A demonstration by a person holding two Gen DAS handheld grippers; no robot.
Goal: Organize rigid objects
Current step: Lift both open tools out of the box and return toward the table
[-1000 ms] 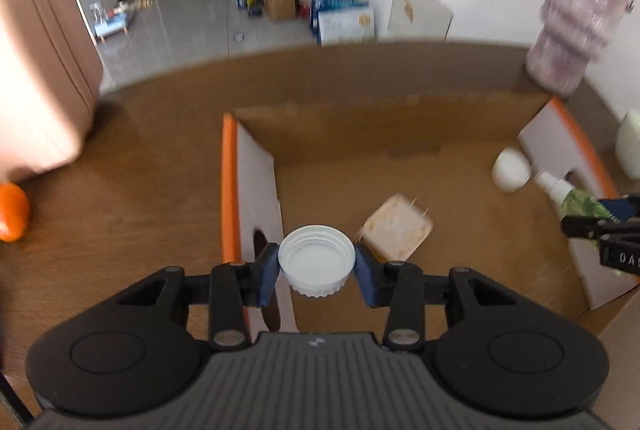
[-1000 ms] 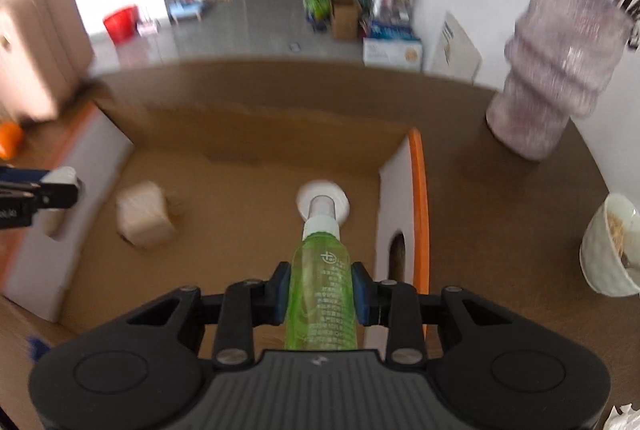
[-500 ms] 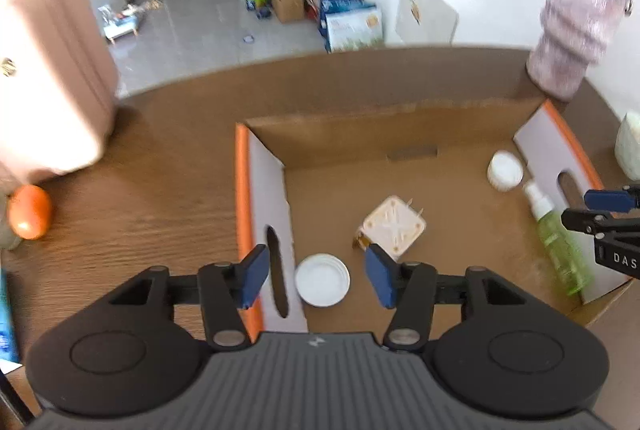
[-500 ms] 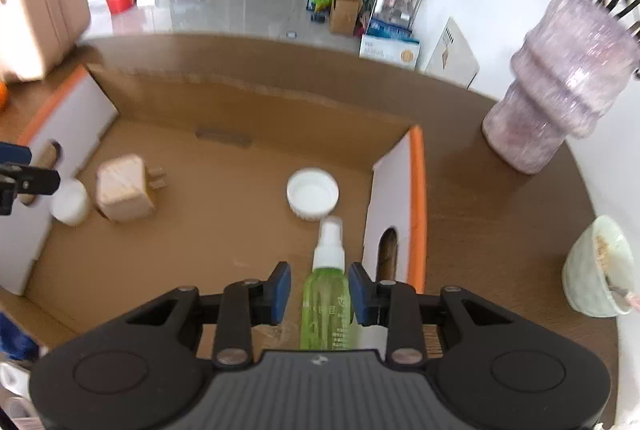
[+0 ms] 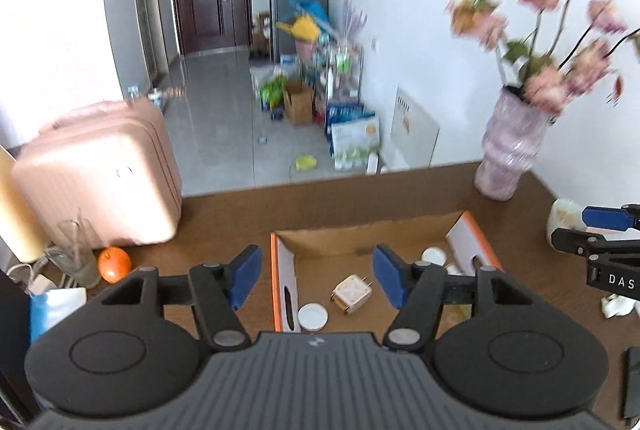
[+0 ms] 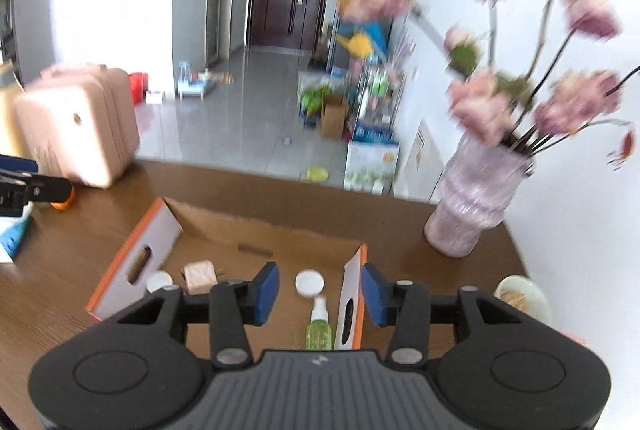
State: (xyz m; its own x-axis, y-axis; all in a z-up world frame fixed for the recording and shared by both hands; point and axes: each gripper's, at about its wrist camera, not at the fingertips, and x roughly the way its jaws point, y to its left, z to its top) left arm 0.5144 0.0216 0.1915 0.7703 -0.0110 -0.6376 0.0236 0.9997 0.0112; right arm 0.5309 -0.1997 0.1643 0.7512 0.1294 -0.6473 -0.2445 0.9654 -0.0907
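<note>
four things are in the box, both grippers are empty

the left gripper [image 5: 316, 278] and right gripper [image 6: 319, 288] are opening with nothing between them. in the cardboard box [image 6: 256, 230] lie a green spray bottle [image 6: 319, 328], two white lids [image 6: 309, 282] and a plug block [image 6: 198, 274]; the packing looks nearly done.

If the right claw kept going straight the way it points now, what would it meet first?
Probably the cardboard box: its near right wall and the green spray bottle lying beside it sit between the opening, empty jaws of the right claw. Depth is unclear.
</note>
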